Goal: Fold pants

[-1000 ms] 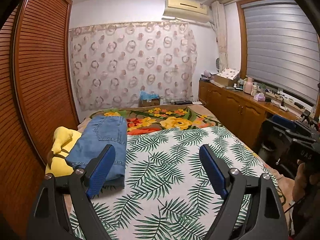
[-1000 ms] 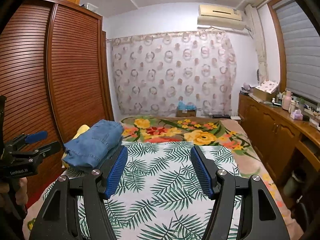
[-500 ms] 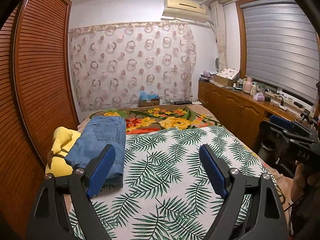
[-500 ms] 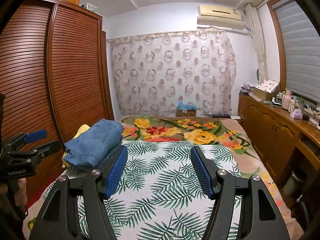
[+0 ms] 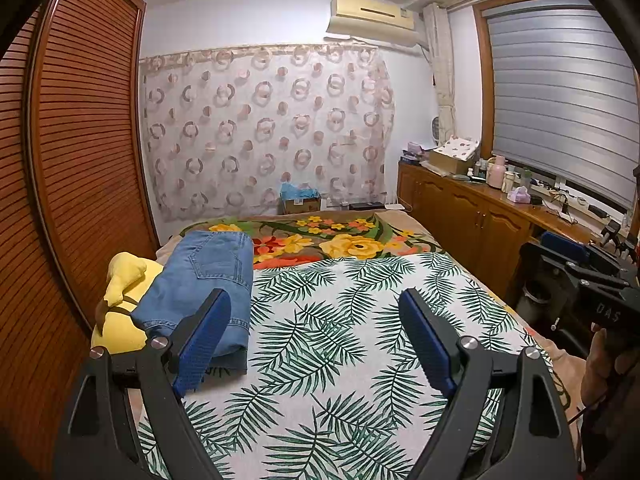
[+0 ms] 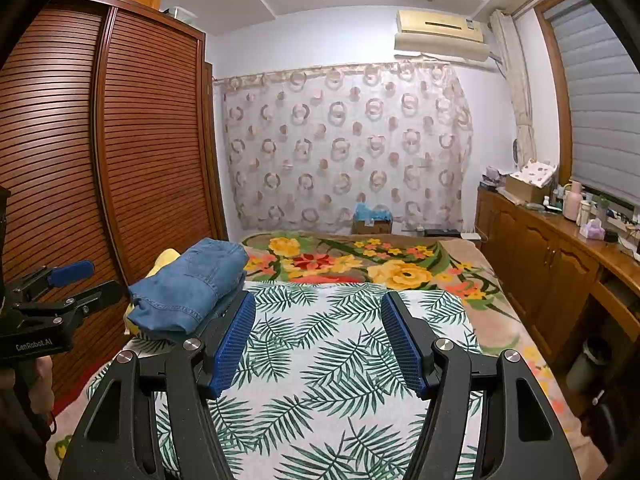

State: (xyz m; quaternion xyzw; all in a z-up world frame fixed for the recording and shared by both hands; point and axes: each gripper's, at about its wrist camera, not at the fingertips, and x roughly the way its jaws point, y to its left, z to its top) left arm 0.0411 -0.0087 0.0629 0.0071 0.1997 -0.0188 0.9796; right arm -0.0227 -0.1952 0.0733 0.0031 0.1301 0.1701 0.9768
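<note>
Folded blue jeans (image 5: 204,280) lie in a stack at the left side of the bed, partly over a yellow plush toy (image 5: 120,304). In the right wrist view the same jeans (image 6: 188,284) sit left of the fingers. My left gripper (image 5: 314,312) is open over the palm-leaf sheet (image 5: 340,344), nothing between its blue pads; its left pad overlaps the jeans' near edge in the picture. My right gripper (image 6: 318,320) is open too, held above the sheet and right of the jeans. Each gripper shows at the edge of the other's view.
A wooden slatted wardrobe (image 5: 72,160) runs along the bed's left side. A wooden cabinet (image 5: 480,220) with bottles and boxes lines the right wall under a blind. A floral blanket (image 5: 340,240) covers the bed's far end before a patterned curtain.
</note>
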